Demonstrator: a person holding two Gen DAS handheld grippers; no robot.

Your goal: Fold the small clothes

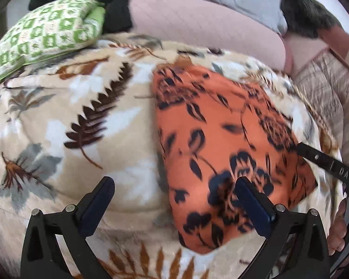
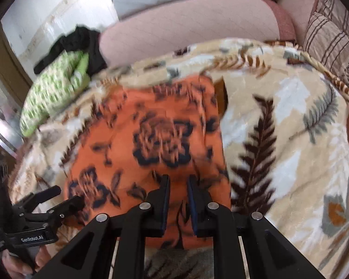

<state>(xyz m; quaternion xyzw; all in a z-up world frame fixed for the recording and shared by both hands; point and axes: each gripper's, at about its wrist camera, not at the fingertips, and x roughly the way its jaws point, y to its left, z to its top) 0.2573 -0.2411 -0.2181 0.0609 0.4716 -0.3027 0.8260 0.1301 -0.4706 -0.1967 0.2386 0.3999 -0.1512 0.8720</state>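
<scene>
Orange floral cloth (image 1: 223, 139), thin & folded, is lying on fuzzy leaf-print blanket (image 1: 81, 116) mid-bed. Left gripper (image 1: 174, 190) jaws spread wide, holding nothing; right gripper (image 2: 179, 186) jaws are pinching the cloth's near edge.

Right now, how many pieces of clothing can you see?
3: an orange floral cloth mid-blanket, a green patterned one at the far left, a black one behind it. More may be hidden.
</scene>
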